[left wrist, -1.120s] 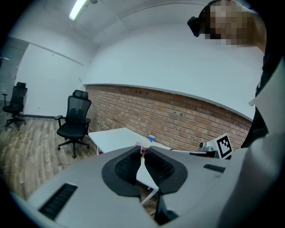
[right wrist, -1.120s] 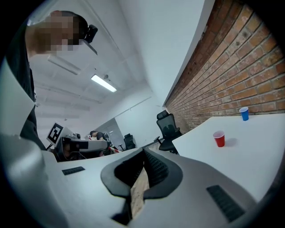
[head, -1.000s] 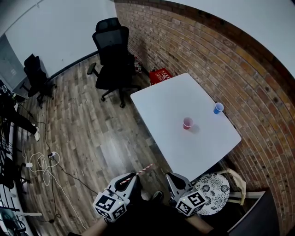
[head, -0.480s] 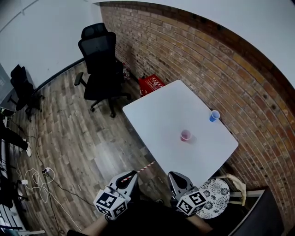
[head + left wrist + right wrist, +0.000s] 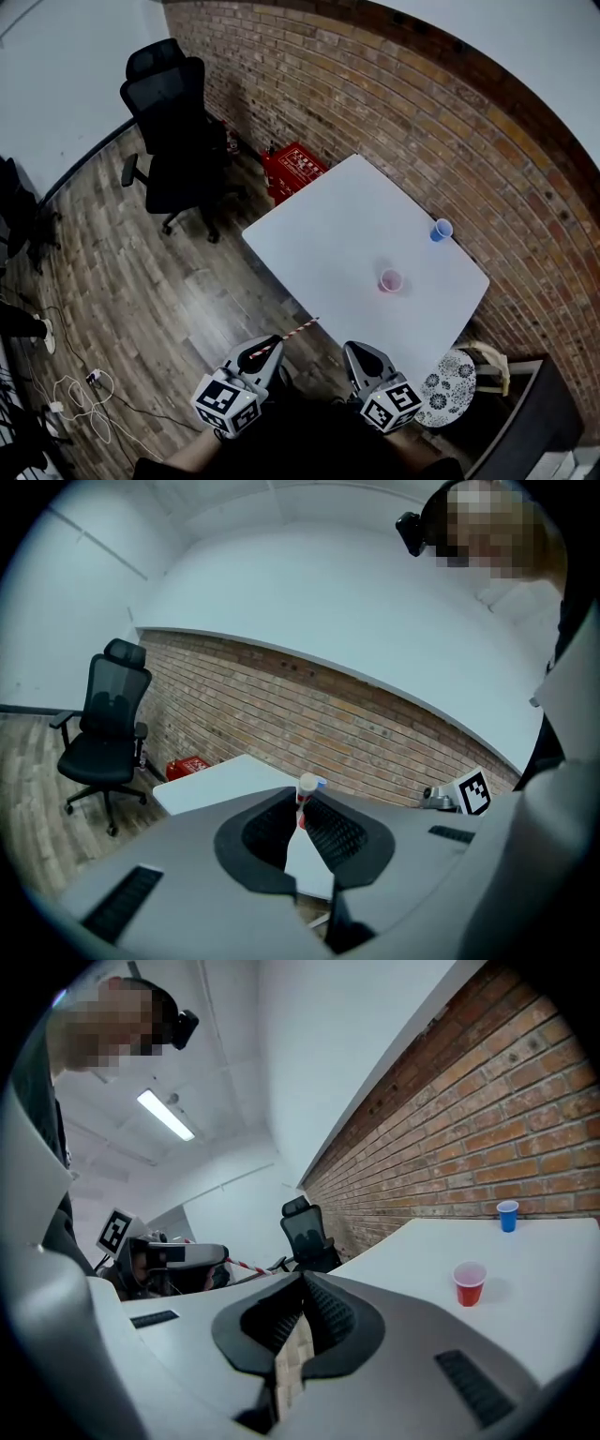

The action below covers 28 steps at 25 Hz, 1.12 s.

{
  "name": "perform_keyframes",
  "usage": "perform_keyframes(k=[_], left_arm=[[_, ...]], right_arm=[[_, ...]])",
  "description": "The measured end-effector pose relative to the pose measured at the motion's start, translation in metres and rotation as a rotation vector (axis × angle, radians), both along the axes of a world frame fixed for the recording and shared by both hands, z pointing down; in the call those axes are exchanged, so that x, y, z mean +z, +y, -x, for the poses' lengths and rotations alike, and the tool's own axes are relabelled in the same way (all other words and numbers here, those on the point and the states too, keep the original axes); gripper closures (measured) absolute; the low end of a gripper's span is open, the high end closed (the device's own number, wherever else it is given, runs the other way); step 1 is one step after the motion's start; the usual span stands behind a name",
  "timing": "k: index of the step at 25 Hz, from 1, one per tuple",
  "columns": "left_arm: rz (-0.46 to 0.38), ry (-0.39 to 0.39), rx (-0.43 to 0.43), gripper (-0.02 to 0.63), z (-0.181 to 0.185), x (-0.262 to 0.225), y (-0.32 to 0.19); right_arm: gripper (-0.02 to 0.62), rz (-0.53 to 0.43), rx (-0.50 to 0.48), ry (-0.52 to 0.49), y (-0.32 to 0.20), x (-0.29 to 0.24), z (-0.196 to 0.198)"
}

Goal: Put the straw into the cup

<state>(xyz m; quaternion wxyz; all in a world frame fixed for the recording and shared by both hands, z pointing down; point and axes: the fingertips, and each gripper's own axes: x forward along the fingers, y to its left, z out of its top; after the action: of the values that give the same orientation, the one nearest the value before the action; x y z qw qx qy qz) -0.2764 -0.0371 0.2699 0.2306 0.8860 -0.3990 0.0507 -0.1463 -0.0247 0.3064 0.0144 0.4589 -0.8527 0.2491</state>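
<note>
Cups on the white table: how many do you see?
2. The red cup stands near the middle of the table; the blue cup stands at its edge by the brick wall. None appears hidden.

The table (image 5: pixel 337 225) has a smooth, matt white top. The floor (image 5: pixel 141 272) is wood plank with a faint sheen, and the wall (image 5: pixel 394 103) is rough brick. The red cup (image 5: pixel 391 280) and the blue cup (image 5: pixel 441 229) look like smooth plastic. The straw (image 5: pixel 291 334) looks like striped paper. The left gripper (image 5: pixel 267 349) and the right gripper (image 5: pixel 361 354) have matt grey plastic shells and ribbed black pads (image 5: pixel 328 1312).
</note>
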Motion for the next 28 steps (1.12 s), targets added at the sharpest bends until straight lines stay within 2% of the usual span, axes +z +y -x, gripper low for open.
perform_keyframes(k=[6, 11, 14, 21, 28], left_arm=[[0.03, 0.058, 0.107, 0.568, 0.013, 0.016, -0.045], [0.085, 0.1, 0.182, 0.568, -0.001, 0.031, -0.067], [0.094, 0.091, 0.219, 0.568, -0.022, 0.037, -0.083], [0.077, 0.034, 0.229, 0.568, -0.047, 0.022, -0.12], [0.088, -0.01, 0.274, 0.568, -0.109, 0.033, -0.148]], right_arm=[[0.572, 0.039, 0.128, 0.056, -0.019, 0.013, 0.01], [0.572, 0.077, 0.199, 0.093, -0.025, 0.023, 0.001], [0.572, 0.085, 0.213, 0.078, -0.044, 0.032, -0.012], [0.572, 0.053, 0.222, 0.015, -0.087, 0.02, -0.038], [0.572, 0.064, 0.25, -0.039, -0.116, 0.034, -0.093]])
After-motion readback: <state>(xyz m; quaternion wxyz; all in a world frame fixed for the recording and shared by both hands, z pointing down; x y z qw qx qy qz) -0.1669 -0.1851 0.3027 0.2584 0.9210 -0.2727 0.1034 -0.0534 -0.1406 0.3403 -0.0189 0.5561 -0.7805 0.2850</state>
